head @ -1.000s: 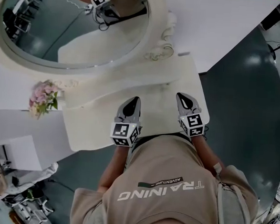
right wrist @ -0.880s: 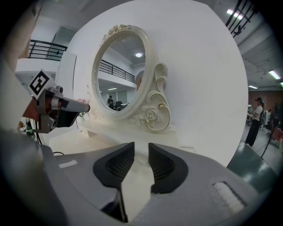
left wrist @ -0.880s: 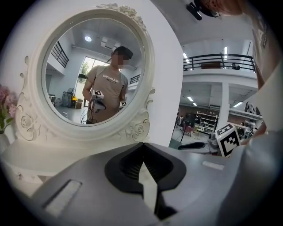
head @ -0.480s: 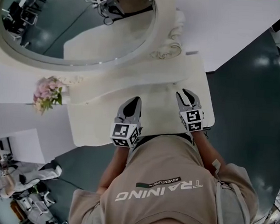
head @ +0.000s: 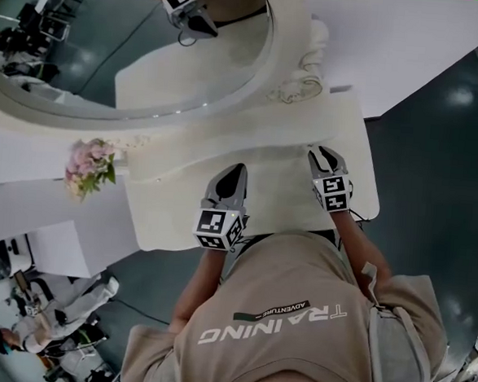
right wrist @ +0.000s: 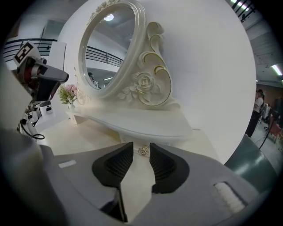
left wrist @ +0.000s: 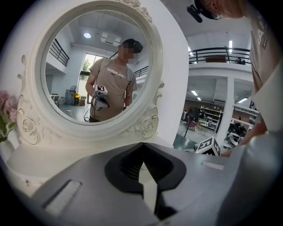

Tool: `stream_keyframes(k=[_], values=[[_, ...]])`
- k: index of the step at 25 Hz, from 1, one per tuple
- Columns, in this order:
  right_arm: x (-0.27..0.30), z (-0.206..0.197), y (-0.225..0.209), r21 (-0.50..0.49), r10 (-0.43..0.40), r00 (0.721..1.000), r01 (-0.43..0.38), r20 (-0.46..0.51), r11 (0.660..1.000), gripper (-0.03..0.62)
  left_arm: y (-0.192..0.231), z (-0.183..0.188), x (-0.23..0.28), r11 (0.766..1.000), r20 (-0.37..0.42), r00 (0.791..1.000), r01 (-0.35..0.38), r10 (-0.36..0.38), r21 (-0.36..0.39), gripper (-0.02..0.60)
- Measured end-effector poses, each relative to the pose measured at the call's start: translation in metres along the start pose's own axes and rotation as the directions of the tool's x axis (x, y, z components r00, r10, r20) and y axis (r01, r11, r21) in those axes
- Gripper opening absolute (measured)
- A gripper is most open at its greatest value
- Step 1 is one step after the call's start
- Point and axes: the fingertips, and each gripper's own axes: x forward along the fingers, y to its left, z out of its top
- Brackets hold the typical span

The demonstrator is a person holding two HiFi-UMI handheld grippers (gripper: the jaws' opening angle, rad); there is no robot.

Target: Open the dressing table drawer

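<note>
Across the head view, the cream dressing table takes up the middle. Its top runs from the pink flowers near its left end to a curved right edge, with dark floor beyond. Its near edge lies close under our torso, and its far side carries the oval mirror against a white wall. Between the mirror's base and the near edge, the tabletop gives open room, and our 2 grippers hang over it, well apart from each other.

A raised shelf runs below the mirror, following the table's length. The drawer sits under the shelf's lip with its front facing us. We cannot tell how wide it runs, because the jaws cover its ends. A small ornate metal handle sits on that front.

Our right gripper is near the table's right edge and points at the drawer. Its jaws have just been opening and now stand spread. The handle shows in the gap just past the tips, and nothing is pinched. Our left gripper is over the middle of the top and points toward the mirror. Its jaws are pressed together on nothing.
</note>
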Motion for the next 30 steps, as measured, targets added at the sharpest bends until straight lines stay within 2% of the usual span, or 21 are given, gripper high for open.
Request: stream_keyframes(k=[12,18,30], values=[[0.039,-0.016,-0.003,0.063,-0.003,0.998,0.007,-0.057,0.998,0.129,0.018,-0.006,0.009,1.000,-0.036,0.999,-0.018,0.017,-0.026,0.018],[0.042,-0.018,-0.005,0.097,-0.037,0.997,0.043,-0.064,0.994,0.095,0.019,-0.005,0.009,1.000,-0.039,0.999,-0.009,0.008,-0.021,0.018],[0.030,-0.019,-0.006,0.091,-0.041,0.996,0.049,-0.083,0.995,0.095,0.013,0.002,0.000,0.998,-0.008,1.000,-0.019,0.019,-0.054,0.018]])
